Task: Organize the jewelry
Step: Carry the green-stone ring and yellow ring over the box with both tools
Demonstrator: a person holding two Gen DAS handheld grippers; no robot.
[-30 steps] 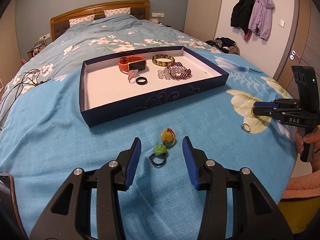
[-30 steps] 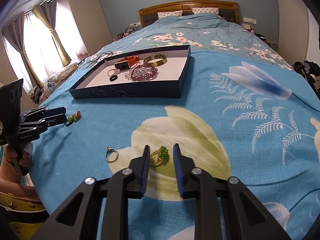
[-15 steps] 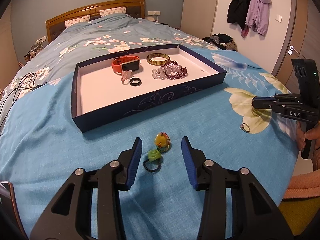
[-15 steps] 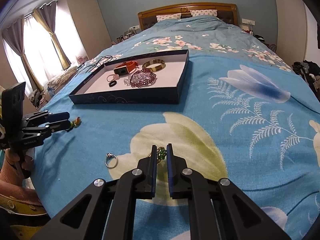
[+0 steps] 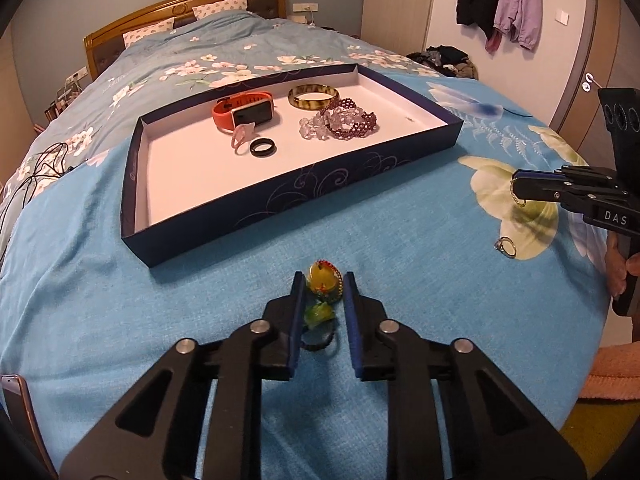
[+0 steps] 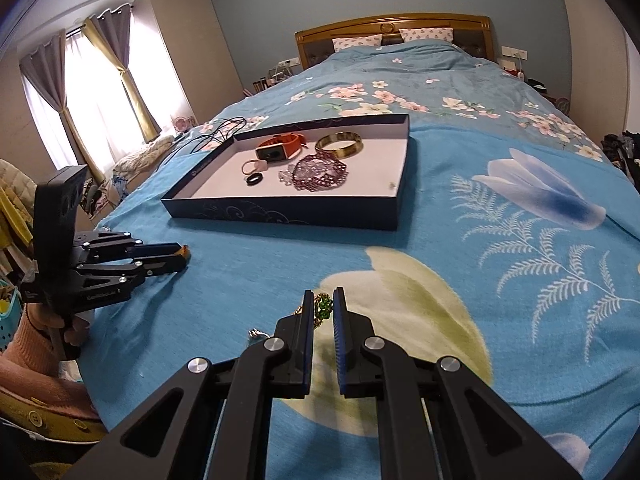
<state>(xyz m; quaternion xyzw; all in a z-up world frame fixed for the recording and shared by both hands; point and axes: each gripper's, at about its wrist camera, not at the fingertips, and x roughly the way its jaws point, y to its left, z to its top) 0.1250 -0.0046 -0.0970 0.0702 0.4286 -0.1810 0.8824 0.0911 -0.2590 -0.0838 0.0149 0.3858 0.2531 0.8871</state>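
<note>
My left gripper [image 5: 322, 282] is shut on a yellow and green beaded charm [image 5: 323, 280] at the bed's near edge; it also shows in the right wrist view [image 6: 182, 258]. My right gripper [image 6: 322, 300] is shut on a gold ring with a green stone [image 6: 322, 306] and holds it above the bedspread; it also shows in the left wrist view [image 5: 516, 188]. A dark blue tray [image 5: 280, 196] holds an orange watch [image 5: 244, 114], a bangle [image 5: 314, 96], beaded bracelets [image 5: 340, 122], a black ring [image 5: 263, 147] and a pink ring [image 5: 242, 136].
A silver ring [image 5: 505, 247] lies loose on the blue floral bedspread, near the right gripper; it also shows in the right wrist view [image 6: 256, 335]. Black cables [image 5: 36, 168] lie at the bed's left. Coats [image 5: 500, 0] hang on the right wall.
My left gripper closed on the charm. My right gripper closed on the green-stone ring and lifted it off the bedspread.
</note>
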